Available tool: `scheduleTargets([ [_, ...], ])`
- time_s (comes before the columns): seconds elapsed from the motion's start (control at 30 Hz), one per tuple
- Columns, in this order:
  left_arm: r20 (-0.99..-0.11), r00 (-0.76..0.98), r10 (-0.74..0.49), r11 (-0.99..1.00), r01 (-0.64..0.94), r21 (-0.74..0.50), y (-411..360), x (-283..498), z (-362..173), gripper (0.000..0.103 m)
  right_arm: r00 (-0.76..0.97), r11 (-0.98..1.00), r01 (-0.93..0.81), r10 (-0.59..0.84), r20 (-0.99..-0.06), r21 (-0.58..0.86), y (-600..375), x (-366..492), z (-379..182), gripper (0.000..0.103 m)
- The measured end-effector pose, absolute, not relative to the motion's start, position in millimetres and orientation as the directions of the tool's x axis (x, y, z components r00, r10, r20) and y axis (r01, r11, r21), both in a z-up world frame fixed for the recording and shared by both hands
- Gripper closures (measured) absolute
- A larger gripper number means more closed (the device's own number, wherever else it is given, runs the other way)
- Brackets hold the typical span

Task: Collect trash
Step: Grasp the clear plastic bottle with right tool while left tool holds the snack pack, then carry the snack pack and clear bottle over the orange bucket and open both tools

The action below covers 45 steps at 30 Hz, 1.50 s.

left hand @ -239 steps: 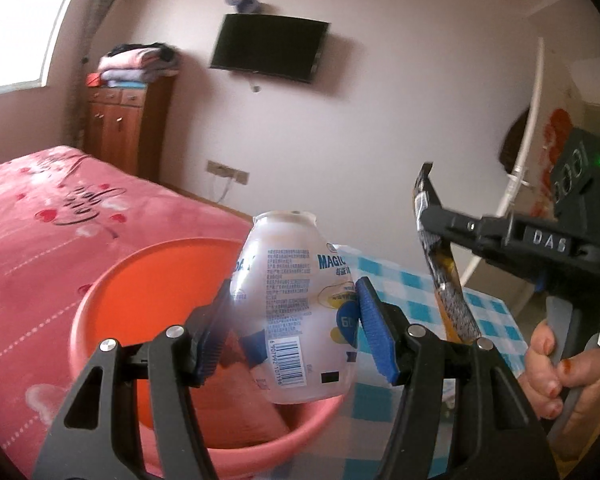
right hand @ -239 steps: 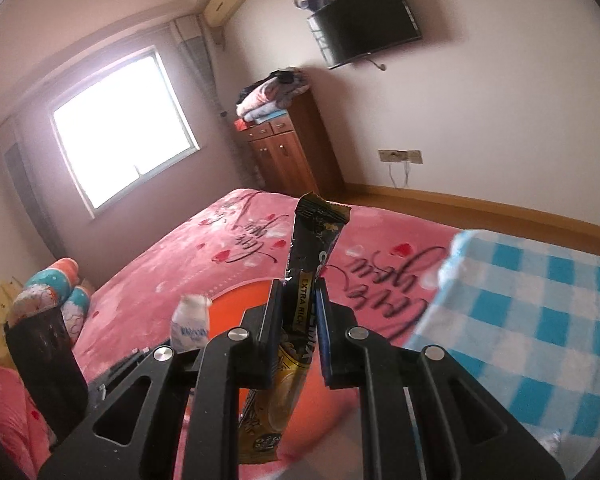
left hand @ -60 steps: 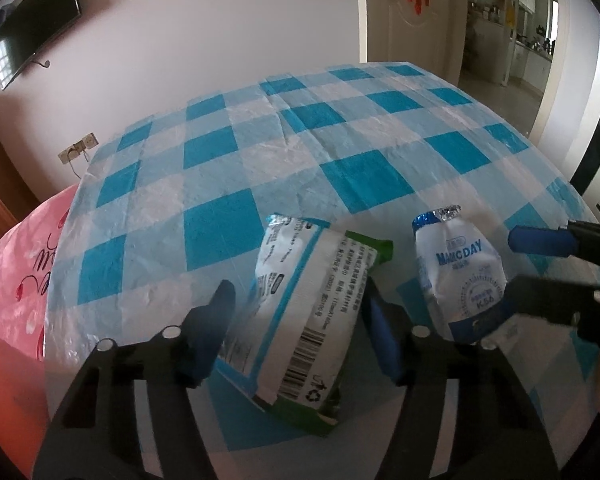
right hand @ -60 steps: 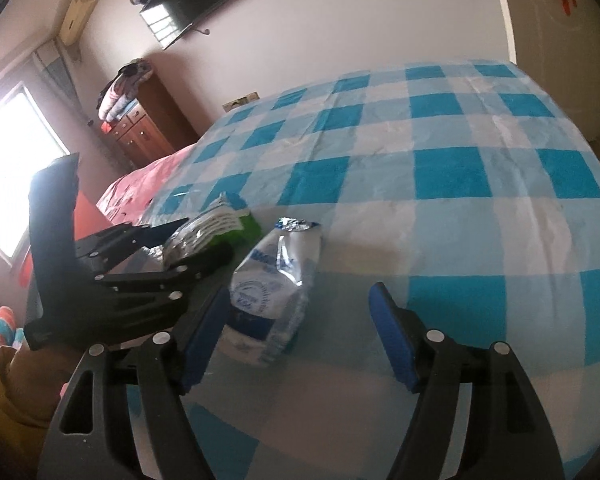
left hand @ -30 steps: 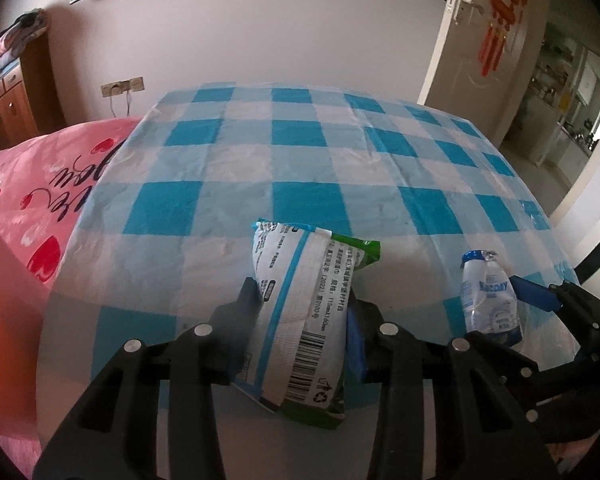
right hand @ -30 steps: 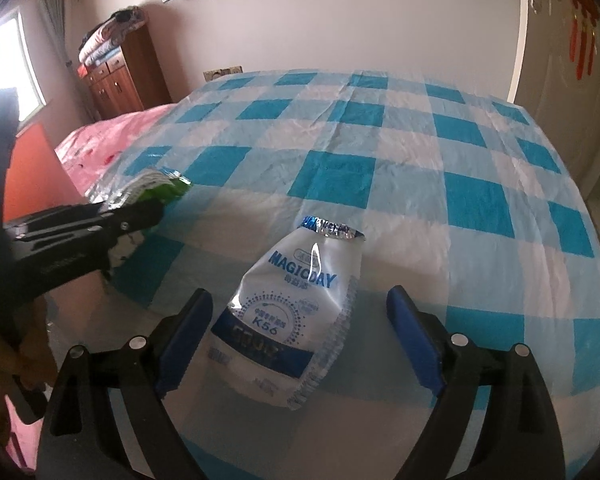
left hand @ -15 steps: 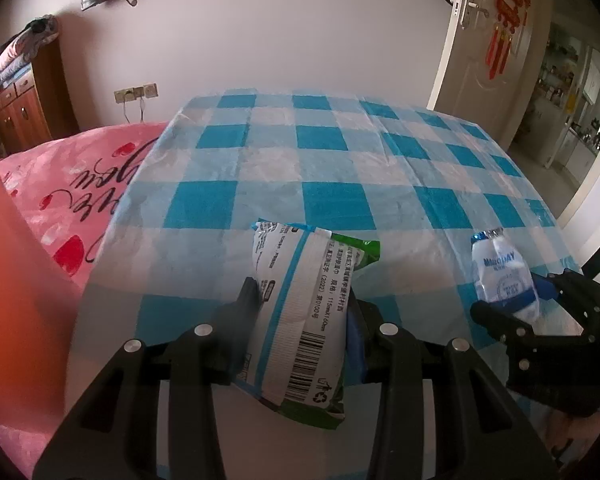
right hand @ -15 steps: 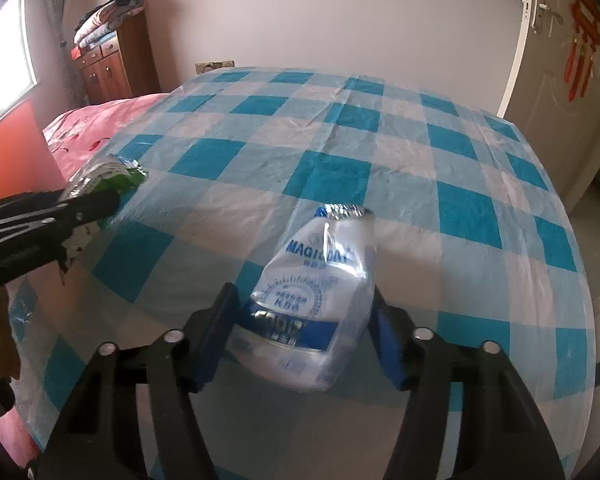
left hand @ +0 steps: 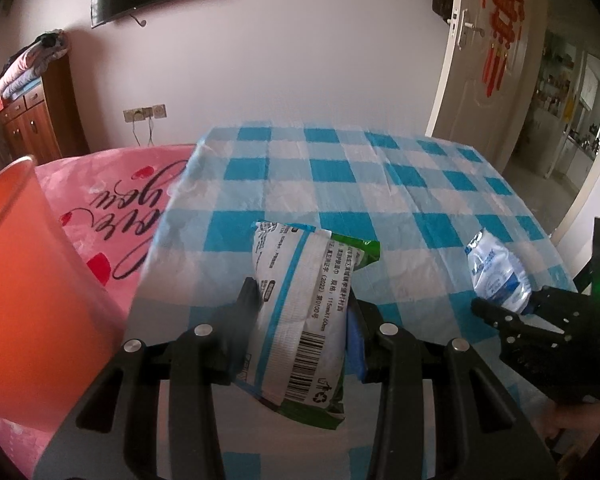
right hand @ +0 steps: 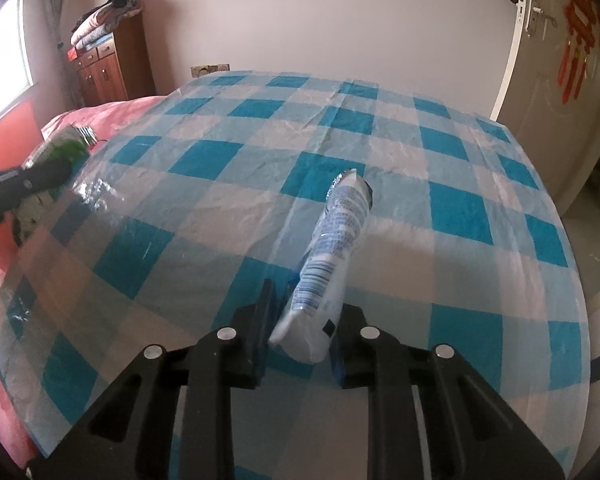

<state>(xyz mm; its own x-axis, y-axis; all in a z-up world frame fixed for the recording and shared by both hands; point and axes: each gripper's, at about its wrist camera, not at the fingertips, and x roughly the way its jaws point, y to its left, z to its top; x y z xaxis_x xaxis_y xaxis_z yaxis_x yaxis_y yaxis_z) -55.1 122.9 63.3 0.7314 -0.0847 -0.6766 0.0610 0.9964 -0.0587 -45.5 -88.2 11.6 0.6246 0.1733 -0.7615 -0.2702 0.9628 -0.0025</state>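
My left gripper [left hand: 300,312] is shut on a white, blue and green wet-wipe packet [left hand: 304,320], held above the table edge. In the right wrist view that packet [right hand: 66,148] shows at the left, in the left gripper. My right gripper [right hand: 302,312] is shut on a crumpled white and blue drink pouch [right hand: 332,256], lifted off the checked tablecloth [right hand: 340,140]. The pouch also shows in the left wrist view [left hand: 496,272] at the right, in the right gripper [left hand: 512,308]. An orange bin [left hand: 32,288] stands at the left, beside the table.
The table with its blue and white checked cloth [left hand: 360,184] fills the middle. A bed with a pink cover [left hand: 116,188] lies to the left. A wooden cabinet [left hand: 32,120] stands against the far wall. An open door [left hand: 484,64] is at the right.
My right gripper has closed on the pouch and lifted it off the cloth, turning it edge-on. My left gripper has risen and drawn back with the packet; the orange bin has come into view.
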Motion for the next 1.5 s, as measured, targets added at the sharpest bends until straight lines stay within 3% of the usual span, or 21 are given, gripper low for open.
scheduleTargets([
  [0.5,-0.65,0.752,-0.112,0.992,0.051,-0.113,146.6,-76.7,74.0,0.061,0.646,0.957,-0.273,0.255,-0.72,0.095,-99.4,-60.2,35.5,0.079],
  [0.97,-0.565,0.816,-0.119,0.989,0.047,-0.14,163.5,-92.2,113.3,0.061,0.651,0.929,-0.351,0.333,-0.682,0.119,-69.4,-70.0,83.1,0.079],
  [1.5,-0.489,0.872,0.023,0.99,-0.089,-0.112,221.5,-112.1,158.0,0.061,0.611,0.827,-0.555,0.477,-0.632,0.088,25.1,-61.3,140.9,0.079],
])
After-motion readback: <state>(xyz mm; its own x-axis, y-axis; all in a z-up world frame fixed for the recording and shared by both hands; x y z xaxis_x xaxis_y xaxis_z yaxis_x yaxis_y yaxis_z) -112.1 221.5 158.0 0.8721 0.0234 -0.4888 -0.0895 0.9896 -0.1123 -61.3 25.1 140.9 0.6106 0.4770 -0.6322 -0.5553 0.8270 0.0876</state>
